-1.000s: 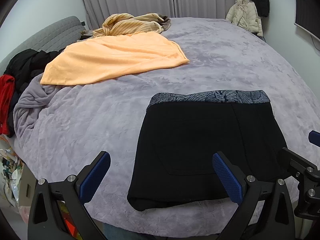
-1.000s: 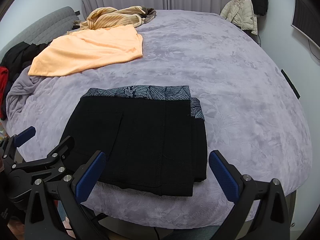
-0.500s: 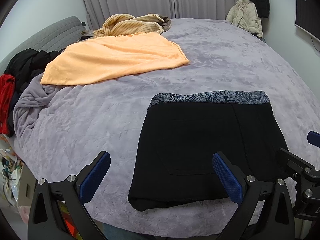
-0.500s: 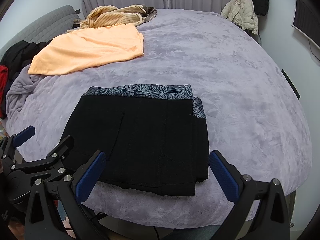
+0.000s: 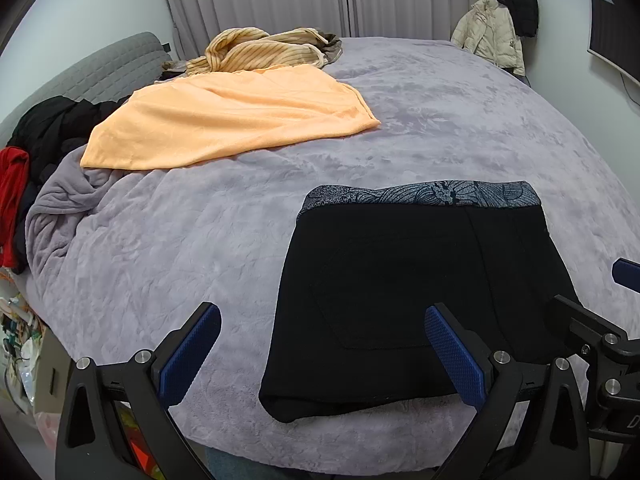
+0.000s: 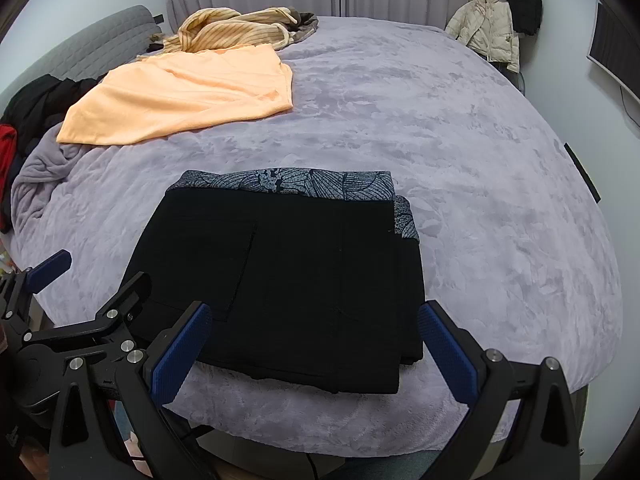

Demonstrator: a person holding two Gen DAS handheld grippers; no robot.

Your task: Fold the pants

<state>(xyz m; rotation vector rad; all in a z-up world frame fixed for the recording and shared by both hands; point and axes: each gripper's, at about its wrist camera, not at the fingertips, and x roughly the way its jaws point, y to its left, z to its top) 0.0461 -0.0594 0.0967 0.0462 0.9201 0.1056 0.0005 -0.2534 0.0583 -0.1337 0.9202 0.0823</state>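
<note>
The black pants (image 5: 408, 280) lie folded into a compact rectangle near the front edge of the bed, with the grey patterned waistband (image 5: 420, 194) on the far side. They also show in the right wrist view (image 6: 288, 280). My left gripper (image 5: 320, 352) is open and empty, held above the bed's front edge at the pants' near left corner. My right gripper (image 6: 312, 356) is open and empty, just in front of the pants' near edge. Neither touches the fabric.
The lilac plush bedspread (image 5: 460, 120) covers the bed. An orange towel (image 5: 224, 120) and a striped yellow garment (image 5: 260, 50) lie at the far left. Dark and red clothes (image 5: 24, 160) are heaped at the left edge. A cream jacket (image 5: 492, 36) hangs at the back right.
Almost nothing has changed. Both grippers stay open and drift very slightly; the pants lie still.
</note>
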